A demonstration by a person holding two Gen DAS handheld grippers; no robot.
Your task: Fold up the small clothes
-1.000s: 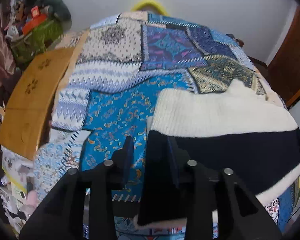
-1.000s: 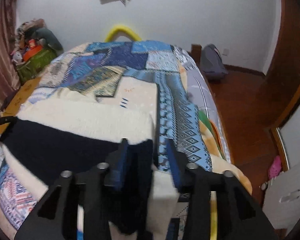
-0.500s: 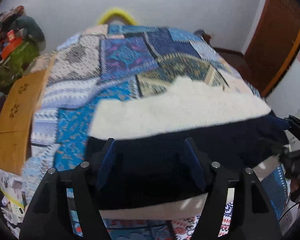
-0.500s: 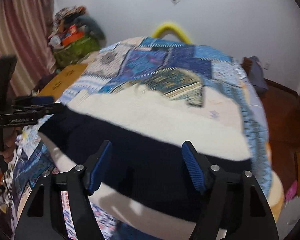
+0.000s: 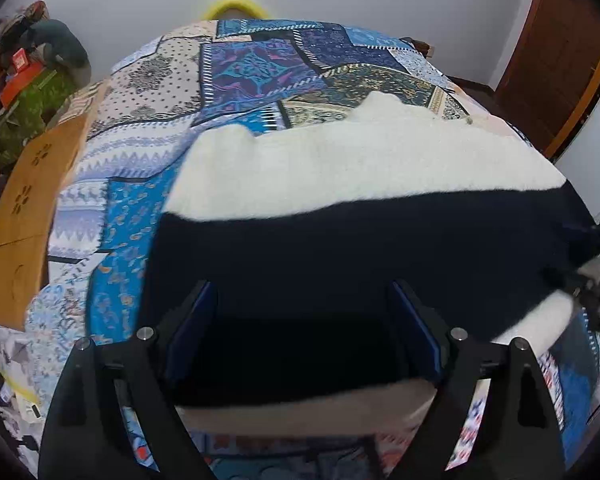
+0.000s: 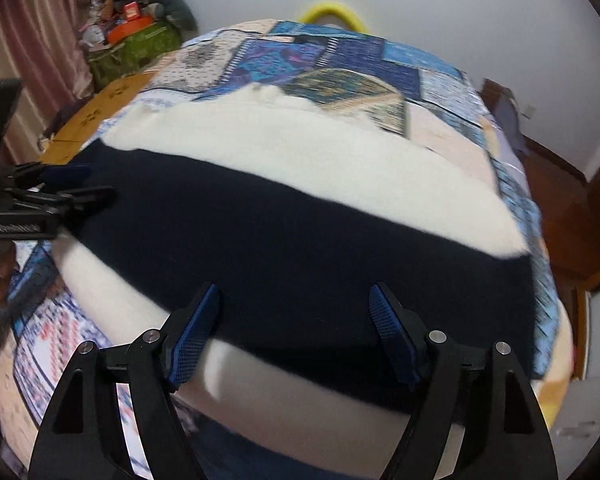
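Observation:
A knit sweater with cream point(image 5: 360, 168) and navy bands point(image 5: 360, 248) lies flat across the patchwork quilt point(image 5: 252, 64). My left gripper point(image 5: 302, 292) hovers over the navy band near its left end. Its jaws are spread wide and still opening, with only the flat cloth below and nothing pinched. My right gripper point(image 6: 295, 292) hangs over the same navy band point(image 6: 300, 232) toward the right end. Its blue pads point(image 6: 388, 320) are apart and still opening, clear of the fabric. The left gripper point(image 6: 60, 192) also shows at the left edge of the right wrist view.
A wooden board point(image 5: 28, 200) lies along the bed's left side, with a heap of clutter point(image 5: 32, 80) behind it. A yellow hoop point(image 5: 236, 4) rises at the bed's far end. Right of the bed there is wooden floor point(image 6: 560, 184) and a brown door point(image 5: 560, 60).
Both grippers were pinching the sweater's navy edge. They have let it go, spread their jaws wide and shifted inward over the navy band. The sweater now lies flat.

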